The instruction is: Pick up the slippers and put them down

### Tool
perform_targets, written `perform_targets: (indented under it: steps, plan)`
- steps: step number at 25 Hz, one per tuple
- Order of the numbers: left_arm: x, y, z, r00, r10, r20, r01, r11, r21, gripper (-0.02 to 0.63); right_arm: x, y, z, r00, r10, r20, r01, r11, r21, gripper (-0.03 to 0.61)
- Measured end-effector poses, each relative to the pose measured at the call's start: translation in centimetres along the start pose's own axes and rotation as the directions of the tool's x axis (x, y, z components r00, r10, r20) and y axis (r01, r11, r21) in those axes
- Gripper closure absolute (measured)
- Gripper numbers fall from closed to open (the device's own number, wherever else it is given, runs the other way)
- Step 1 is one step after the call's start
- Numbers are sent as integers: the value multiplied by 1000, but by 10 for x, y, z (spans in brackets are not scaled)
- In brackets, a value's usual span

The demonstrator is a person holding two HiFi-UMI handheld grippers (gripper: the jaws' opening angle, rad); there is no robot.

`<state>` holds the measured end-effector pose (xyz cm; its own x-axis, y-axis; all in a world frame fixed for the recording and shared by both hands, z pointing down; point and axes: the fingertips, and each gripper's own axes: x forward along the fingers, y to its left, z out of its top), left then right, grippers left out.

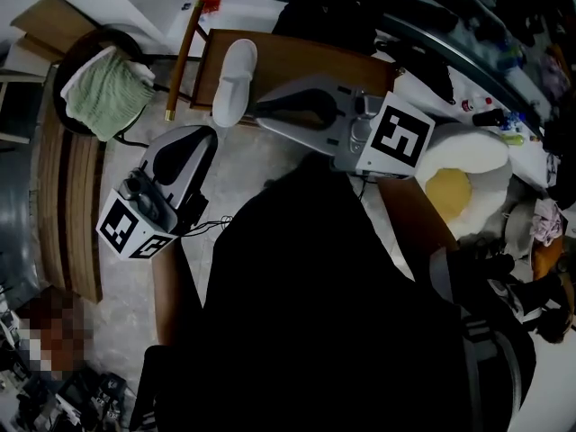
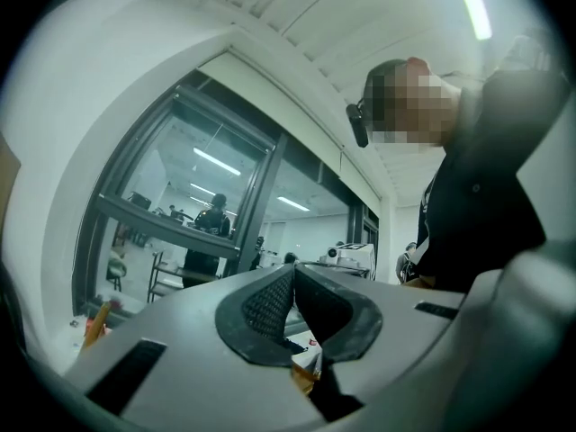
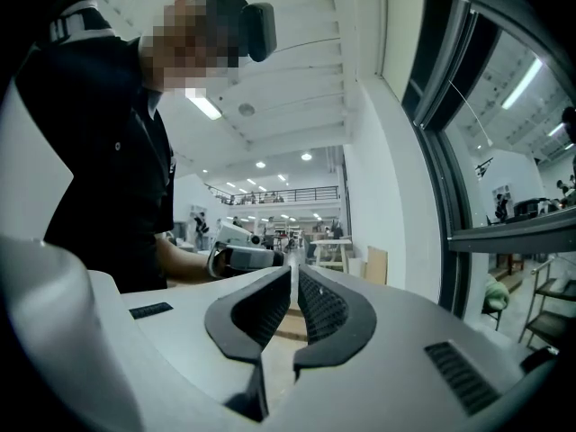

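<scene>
- The white fabric slipper (image 1: 234, 79) lies on the edge of a brown wooden board (image 1: 301, 61).
- The grey right gripper (image 1: 267, 111), jaws pressed together on nothing, points at the slipper from just beside it.
- The grey left gripper (image 1: 202, 137), likewise closed and empty, hangs nearer the person, over pale floor (image 1: 252, 174).

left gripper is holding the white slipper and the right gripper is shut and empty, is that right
No. The left gripper holds nothing: the left gripper view shows its jaws together with nothing between them, and the head view shows the white slipper lying on the brown table, in neither gripper. The right gripper is shut and empty, as you said.
</scene>
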<state>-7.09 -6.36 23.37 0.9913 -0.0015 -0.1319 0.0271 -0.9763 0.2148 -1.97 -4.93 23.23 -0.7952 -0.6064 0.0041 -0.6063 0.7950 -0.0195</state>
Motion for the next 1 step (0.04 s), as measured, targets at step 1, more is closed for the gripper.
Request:
perform_targets:
  steps: [1]
  plan:
    - [-2, 0, -2, 1000, -8, -3, 8, 1000, 0, 601, 2, 2, -3, 1000, -11, -9, 11, 1000, 2, 541]
